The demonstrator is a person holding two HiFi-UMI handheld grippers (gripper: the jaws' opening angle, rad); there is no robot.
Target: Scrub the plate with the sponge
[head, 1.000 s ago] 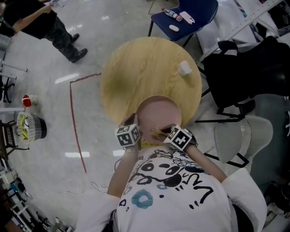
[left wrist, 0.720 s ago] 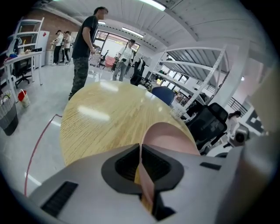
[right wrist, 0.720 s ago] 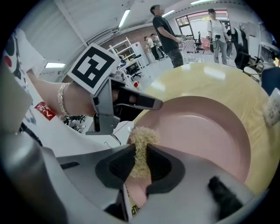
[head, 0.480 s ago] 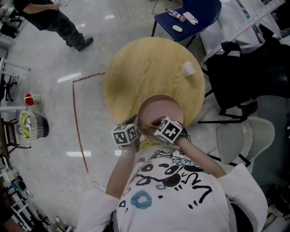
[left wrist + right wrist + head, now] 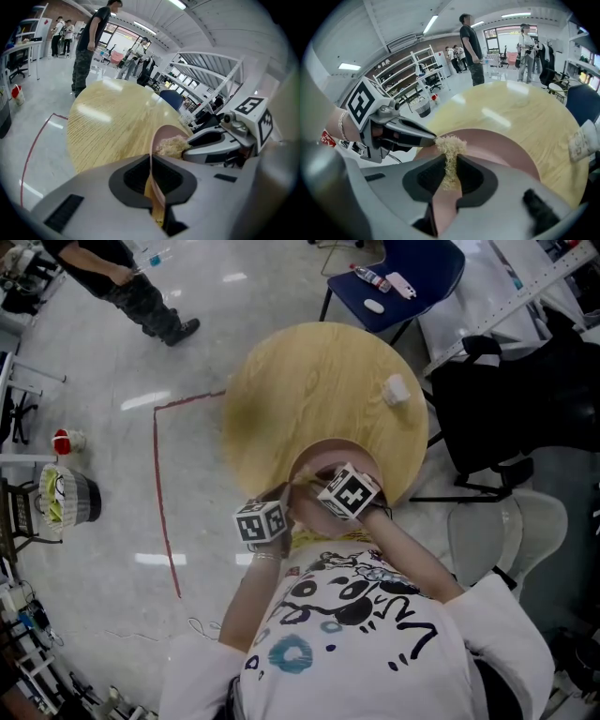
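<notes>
The room is bright. Long lamps (image 5: 432, 23) on the ceiling give the light. They make white spots of glare on the shiny floor (image 5: 112, 474). The round counter (image 5: 319, 381) shines too, with pale streaks of glare in both claw views, and in the head view its left side looks darker. All three pictures bend at the edges, and the two claw views go black in the corners. The grey body of the left claw (image 5: 151, 161), close to the camera, looks soft and blurry. Far things are small and unclear
</notes>
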